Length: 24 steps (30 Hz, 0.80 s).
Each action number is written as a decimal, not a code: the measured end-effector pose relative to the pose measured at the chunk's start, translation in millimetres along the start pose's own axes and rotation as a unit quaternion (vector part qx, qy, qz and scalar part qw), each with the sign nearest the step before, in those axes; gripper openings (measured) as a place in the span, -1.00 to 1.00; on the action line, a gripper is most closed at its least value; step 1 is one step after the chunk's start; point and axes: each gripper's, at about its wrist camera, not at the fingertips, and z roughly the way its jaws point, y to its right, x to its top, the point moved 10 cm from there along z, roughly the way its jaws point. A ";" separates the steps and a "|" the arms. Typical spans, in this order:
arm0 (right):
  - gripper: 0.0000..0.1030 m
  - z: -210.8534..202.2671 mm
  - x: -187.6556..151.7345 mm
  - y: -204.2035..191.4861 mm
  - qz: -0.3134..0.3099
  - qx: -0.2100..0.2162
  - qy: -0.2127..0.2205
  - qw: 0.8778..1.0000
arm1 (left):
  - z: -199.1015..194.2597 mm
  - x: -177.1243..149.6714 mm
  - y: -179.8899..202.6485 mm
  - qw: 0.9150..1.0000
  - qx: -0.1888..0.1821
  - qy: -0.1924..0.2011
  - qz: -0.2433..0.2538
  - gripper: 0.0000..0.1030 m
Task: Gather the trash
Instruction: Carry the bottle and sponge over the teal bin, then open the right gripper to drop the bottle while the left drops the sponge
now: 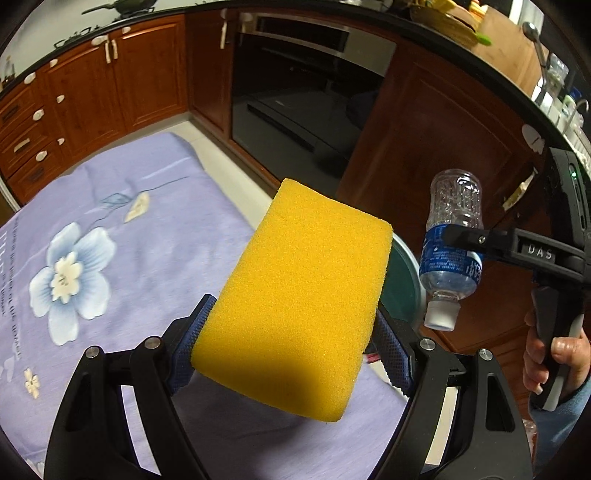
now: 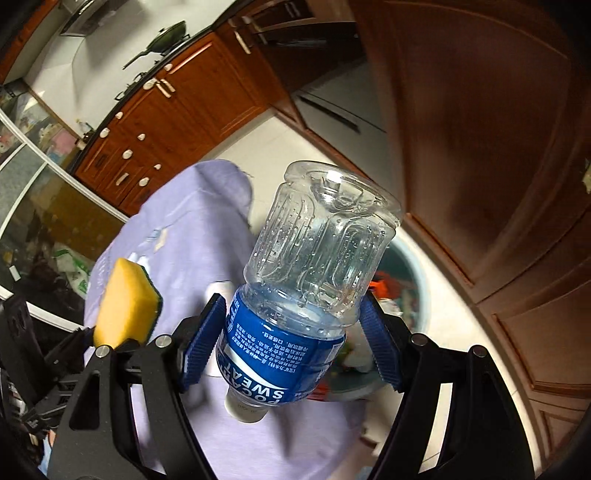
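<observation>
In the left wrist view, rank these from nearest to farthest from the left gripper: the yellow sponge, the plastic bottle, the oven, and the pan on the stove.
1. Yellow sponge: clamped in the left gripper.
2. Plastic bottle: to the right, cap down, held by the right gripper.
3. Oven: ahead, built into the cabinets.
4. Pan: top left, on the stove.

Am holding left gripper [image 1: 290, 349] angled downward, blue pads [image 1: 192, 345] pressing on sponge [image 1: 295, 295] from both sides. Am keeping right gripper [image 2: 295, 332] angled downward too, jaws clamping bottle [image 2: 306, 280] at its label, cap end lowermost. My right hand [image 1: 554, 360] is wrapping its handle, fingers curling round grip.
</observation>
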 end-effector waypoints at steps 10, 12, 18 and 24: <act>0.37 24.9 -7.1 28.2 -0.002 -0.017 -0.025 1.000 | 25.3 3.7 11.5 1.000 0.003 -0.021 0.002 0.58; 0.37 30.0 -8.9 30.1 -0.001 -0.017 -0.029 0.999 | 28.5 4.6 11.0 1.000 0.002 -0.022 -0.002 0.58; 0.38 42.8 -8.7 33.7 0.004 -0.012 -0.042 0.999 | 35.2 2.7 12.3 1.000 0.005 -0.028 0.003 0.58; 0.41 46.4 -7.8 36.9 0.014 -0.014 -0.042 0.999 | 42.2 1.7 15.5 0.999 0.002 -0.033 0.007 0.58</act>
